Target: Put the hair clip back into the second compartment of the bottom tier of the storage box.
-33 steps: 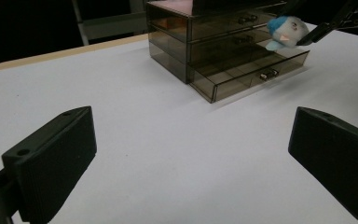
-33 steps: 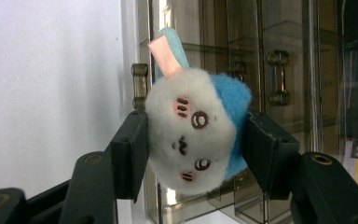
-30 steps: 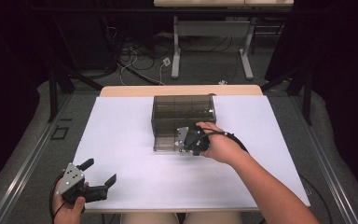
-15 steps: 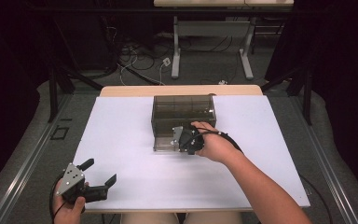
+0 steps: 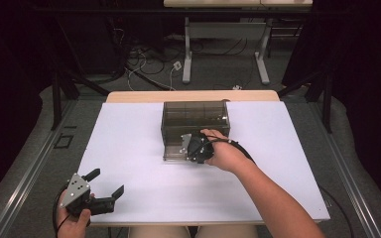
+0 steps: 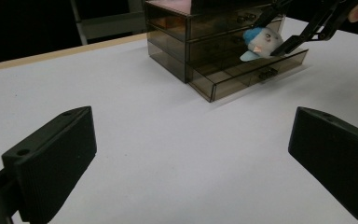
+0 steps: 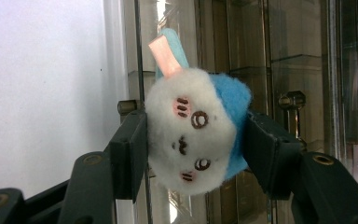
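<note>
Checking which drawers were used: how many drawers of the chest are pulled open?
1: the bottom drawer of the chest is pulled out toward the person, under the plush toy. The drawers above it look closed.

White table top (image 5: 129, 148) with a wooden far edge (image 5: 193, 95); cables (image 5: 144, 67) and grey desk legs (image 5: 187, 54) on floor beyond.

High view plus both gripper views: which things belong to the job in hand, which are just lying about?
In the job:
- right gripper, shut on the plush toy
- smoky plastic drawer unit
- its open bottom drawer, below the toy

Lying about:
- left gripper, open and empty at the near table edge
- white table
- cables on the floor beyond the table
</note>
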A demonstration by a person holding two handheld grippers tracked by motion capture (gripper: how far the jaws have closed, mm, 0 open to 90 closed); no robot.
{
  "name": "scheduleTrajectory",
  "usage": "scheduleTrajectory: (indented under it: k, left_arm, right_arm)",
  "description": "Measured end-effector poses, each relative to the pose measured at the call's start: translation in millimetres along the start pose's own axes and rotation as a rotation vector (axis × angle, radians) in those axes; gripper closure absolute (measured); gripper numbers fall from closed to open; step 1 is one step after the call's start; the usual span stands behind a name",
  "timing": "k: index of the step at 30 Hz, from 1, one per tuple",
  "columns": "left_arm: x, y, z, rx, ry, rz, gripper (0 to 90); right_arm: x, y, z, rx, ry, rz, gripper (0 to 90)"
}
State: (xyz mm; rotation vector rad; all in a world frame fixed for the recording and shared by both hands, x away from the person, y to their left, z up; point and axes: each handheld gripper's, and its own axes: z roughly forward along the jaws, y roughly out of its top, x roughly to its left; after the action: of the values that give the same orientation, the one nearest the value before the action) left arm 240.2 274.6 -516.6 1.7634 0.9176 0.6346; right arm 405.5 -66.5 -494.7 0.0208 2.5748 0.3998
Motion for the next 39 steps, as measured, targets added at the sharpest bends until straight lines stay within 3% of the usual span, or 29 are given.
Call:
scheduleTrajectory:
  k: [17,39]
  left_arm:
    - [0.0,-0.6,0.2,-0.001,0.002,0.002,1.1]
    - [-0.3,-0.5,0.6,-0.004,0.001,0.002,1.1]
  right_arm:
    - [-0.4,1.3,5.1,0.018,-0.002,-0.003,41.5]
    - [-2.3,-1.3,-7.3,-0.041,-0.026,0.05,32.1]
